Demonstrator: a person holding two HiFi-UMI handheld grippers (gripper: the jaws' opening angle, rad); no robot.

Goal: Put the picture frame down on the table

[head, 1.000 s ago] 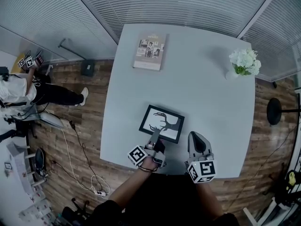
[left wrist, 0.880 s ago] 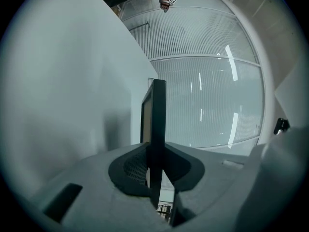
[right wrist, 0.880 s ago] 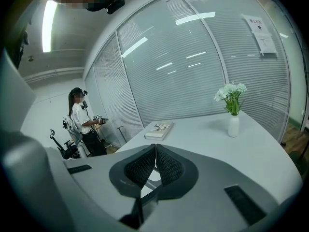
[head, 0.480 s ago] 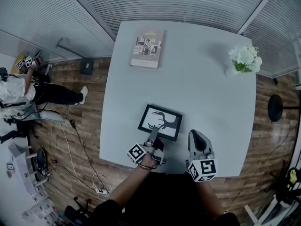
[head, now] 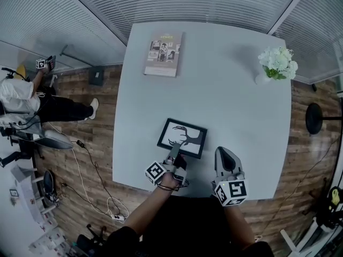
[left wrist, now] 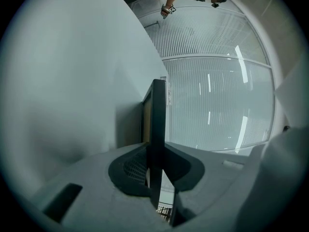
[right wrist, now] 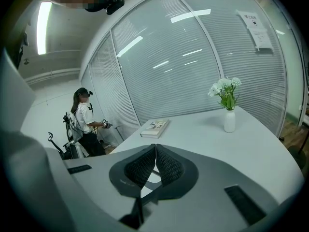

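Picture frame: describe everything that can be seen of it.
The picture frame is a thin black rectangle around a white print of a black antlered deer silhouette. It lies face up, flat or nearly so, near the front of the white table, turned slightly askew. The left gripper is shut on its near edge. In the left gripper view it shows edge-on between the fingers, with a brownish back. Whether it fully rests on the table cannot be told.
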